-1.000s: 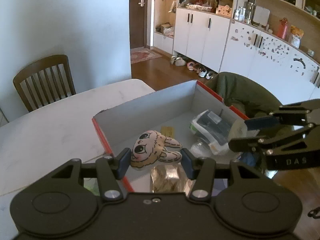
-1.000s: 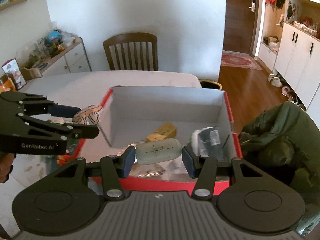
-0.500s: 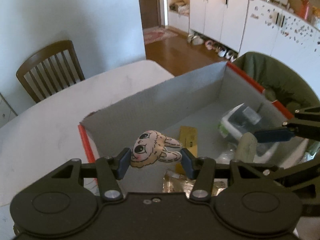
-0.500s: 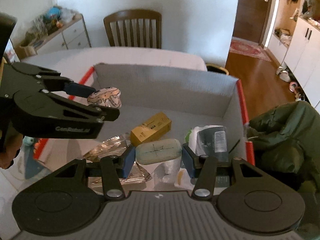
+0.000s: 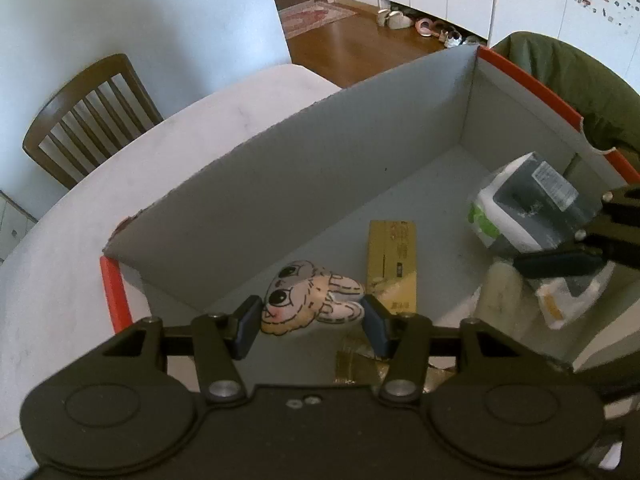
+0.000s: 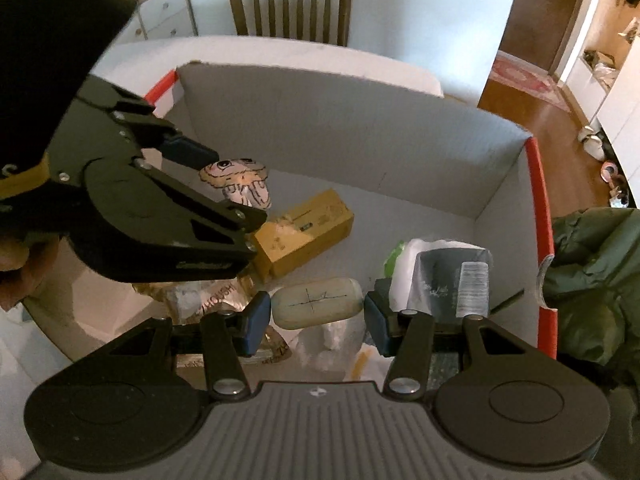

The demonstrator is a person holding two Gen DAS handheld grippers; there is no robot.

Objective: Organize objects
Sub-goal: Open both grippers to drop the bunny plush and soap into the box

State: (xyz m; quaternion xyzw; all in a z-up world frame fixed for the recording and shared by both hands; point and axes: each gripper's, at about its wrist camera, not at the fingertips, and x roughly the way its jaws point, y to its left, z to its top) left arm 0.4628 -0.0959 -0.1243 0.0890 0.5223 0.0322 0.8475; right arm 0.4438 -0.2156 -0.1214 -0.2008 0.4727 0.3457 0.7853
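We hold both grippers over the open box [image 5: 280, 184], each loaded; left gripper [image 5: 311, 322] is clamped on the bunny toy [image 5: 308, 298], pads pressed against its two sides; right gripper [image 6: 318, 316] is clamped on the pale oval bar [image 6: 318, 307], gripped end to end. Both things hang above the box floor, not yet set down.

Step in hand, as we judge it: lower and let go inside the box; do it well by dropping each over bare floor, not onto the pile. We would spread the pads only once the toy is low, so it does not bounce.

Room: bare grey floor lies along the far wall; the yellow carton [image 5: 394, 258] sits mid-floor, just beside the toy; the grey-and-white packet [image 6: 444, 276] crowds the right side near the red rim [image 6: 540, 208]; crinkly wrappers [image 6: 208, 300] lie under the grippers. The two grippers sit close together, so we would release one at a time; walls are tall, so lift straight up to exit.
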